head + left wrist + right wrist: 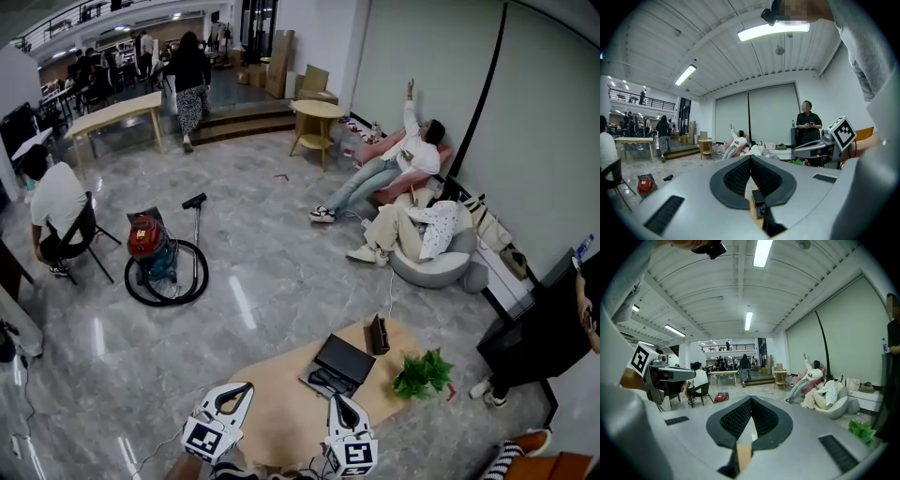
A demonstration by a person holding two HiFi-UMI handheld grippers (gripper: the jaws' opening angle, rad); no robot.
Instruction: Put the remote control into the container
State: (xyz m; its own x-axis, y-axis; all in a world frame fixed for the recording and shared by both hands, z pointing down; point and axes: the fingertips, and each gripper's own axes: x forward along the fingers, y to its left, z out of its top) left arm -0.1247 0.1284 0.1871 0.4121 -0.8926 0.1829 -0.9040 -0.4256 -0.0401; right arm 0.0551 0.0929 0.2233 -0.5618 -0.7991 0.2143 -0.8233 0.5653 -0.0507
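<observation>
Left gripper (247, 385): jaws pressed together with nothing between them; it hovers over the worktop's (281, 412) near-left corner.
Right gripper (339, 399): jaws also together and empty; it hovers over the near edge, just short of the tray.
Remote (322, 380): judged to be the slim dark thing at the near edge of the tray, toward the worktop's middle. It is too small to tell whether it lies inside or on the rim.
Container: probably the flat black tray (349, 356). The upright dark box (377, 335) at the far edge could equally be it.
Stage: this fits 2 readings, the remote lying outside its container or already resting in it.
Risk 1: a gripper that goes in with its jaws together would shove the remote, not take it. It could slide along the tray or off the near edge.
Risk 2: a flat, slim remote gives little to pinch, so the jaws may skid over it.
Risk 3: the box and the plant (422, 373) at the right edge stand near enough that a wide swing could tip them.
</observation>
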